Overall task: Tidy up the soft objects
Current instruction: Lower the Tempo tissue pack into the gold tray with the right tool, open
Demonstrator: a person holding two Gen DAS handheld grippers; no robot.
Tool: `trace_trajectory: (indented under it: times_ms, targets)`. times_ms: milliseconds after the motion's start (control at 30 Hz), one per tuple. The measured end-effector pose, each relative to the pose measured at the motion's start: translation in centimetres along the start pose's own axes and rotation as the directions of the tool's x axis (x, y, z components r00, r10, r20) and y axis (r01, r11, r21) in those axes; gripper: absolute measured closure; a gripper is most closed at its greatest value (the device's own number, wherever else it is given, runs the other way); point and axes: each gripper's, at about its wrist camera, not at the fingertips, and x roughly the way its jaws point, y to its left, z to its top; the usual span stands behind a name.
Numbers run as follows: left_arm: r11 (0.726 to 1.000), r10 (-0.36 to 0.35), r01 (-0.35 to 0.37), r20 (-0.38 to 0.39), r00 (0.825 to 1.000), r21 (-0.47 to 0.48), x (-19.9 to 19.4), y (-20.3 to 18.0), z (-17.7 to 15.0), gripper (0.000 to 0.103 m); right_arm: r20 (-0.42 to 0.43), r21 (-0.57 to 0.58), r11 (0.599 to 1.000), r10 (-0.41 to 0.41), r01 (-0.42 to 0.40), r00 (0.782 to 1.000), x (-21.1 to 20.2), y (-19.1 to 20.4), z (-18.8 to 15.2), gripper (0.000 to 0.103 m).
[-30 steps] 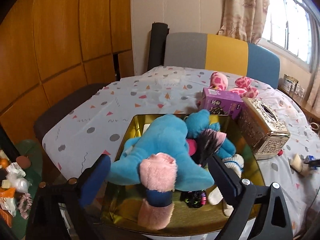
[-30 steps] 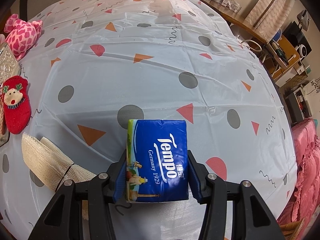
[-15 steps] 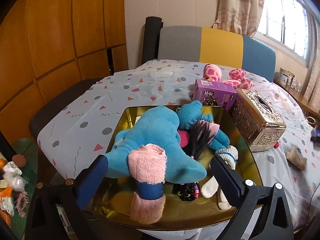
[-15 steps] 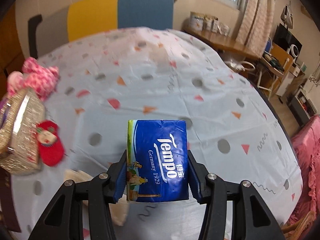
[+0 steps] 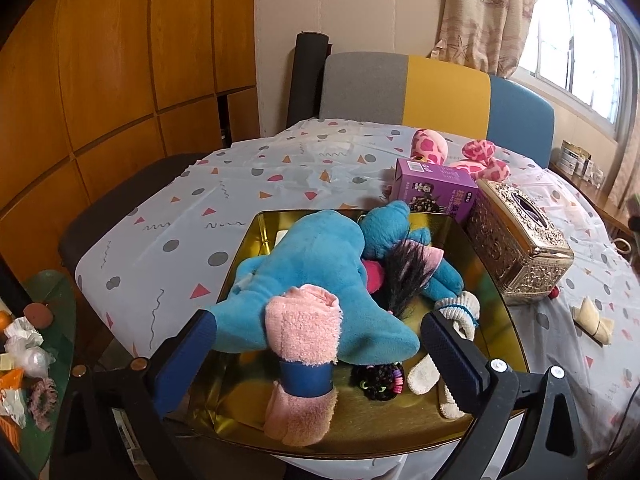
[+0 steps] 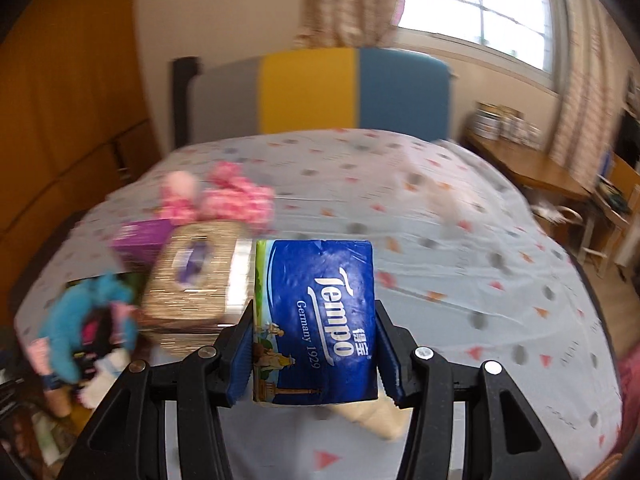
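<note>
Jaws of the right gripper are clamped on a blue tissue pack, one blue pad pressed to each side of it, the printed face turned up to the camera and the pack held above the tabletop. Just under the pack a cream folded cloth lies on the patterned cover. Left of the pack sits the ornate gold tissue box, with a purple box behind it and a pink spotted plush farther back; all of these are smeared by blur.

Jaws of the left gripper stand wide apart with nothing pressed between them. They hang over the near edge of a gold tray that holds the soft things: a blue plush toy lying across it, a pink fluffy sock with a dark blue band draped over the toy's near end, a black bundle of hair ties beside it, and a cream sock by the right finger. Past the tray's right edge, the gold tissue box and purple box touch one another, with the pink plush beyond. Farther right on the tabletop, well apart from the tray, lies the cream cloth.
</note>
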Motion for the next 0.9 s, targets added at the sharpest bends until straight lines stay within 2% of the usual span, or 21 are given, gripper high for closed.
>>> trace_trajectory:
  times_ms: [133,267,367,500,633,700,733,800,833,900]
  targets:
    - [1.000,0.002,-0.002,0.004,1.000,-0.011,0.0,0.4,0.1,0.000,-0.015,-0.072,0.992,0.104,-0.105,0.994,-0.6,5.3,0.4,0.051]
    - [0.999,0.027,-0.027,0.017,0.999,-0.032,-0.2,1.5,0.3,0.000,-0.054,-0.142,0.966,0.212,-0.217,0.976,-0.6,10.4,0.3,0.051]
    - [0.996,0.056,-0.054,0.026,0.998,-0.069,-0.2,3.0,0.6,0.000,-0.115,-0.171,0.939,0.282,-0.299,0.953,0.4,14.3,-0.2,0.051]
    - [0.991,0.079,-0.076,0.025,0.997,-0.114,-0.2,4.8,0.6,0.000,-0.209,-0.190,0.898,0.359,-0.398,0.910,2.9,19.6,-1.8,0.051]
    - [0.988,0.082,-0.079,0.014,0.997,-0.134,0.0,5.5,0.3,0.000,-0.300,-0.182,0.877,0.380,-0.444,0.875,7.1,22.7,-3.5,0.051]
    - [0.988,0.078,-0.076,0.012,0.997,-0.133,0.1,5.4,0.1,0.000,-0.331,-0.198,0.883,0.348,-0.426,0.877,9.5,24.2,-4.3,0.051]
    - [0.989,0.070,-0.069,0.007,0.998,-0.131,0.2,5.3,0.1,0.000,-0.354,-0.192,0.885,0.342,-0.425,0.871,10.8,24.9,-4.8,0.050]
    - [0.990,0.062,-0.062,0.001,0.998,-0.125,0.4,5.1,0.0,0.000,-0.408,-0.174,0.883,0.338,-0.436,0.848,13.0,25.6,-5.5,0.050]
    - [0.991,0.060,-0.060,-0.001,0.998,-0.122,0.5,5.0,-0.2,0.000,-0.432,-0.176,0.888,0.319,-0.425,0.844,14.1,26.0,-6.2,0.050]
    - [0.992,0.052,-0.053,-0.004,0.999,-0.117,0.5,4.9,-0.3,0.000,-0.448,-0.193,0.898,0.276,-0.394,0.850,15.4,26.3,-7.0,0.048]
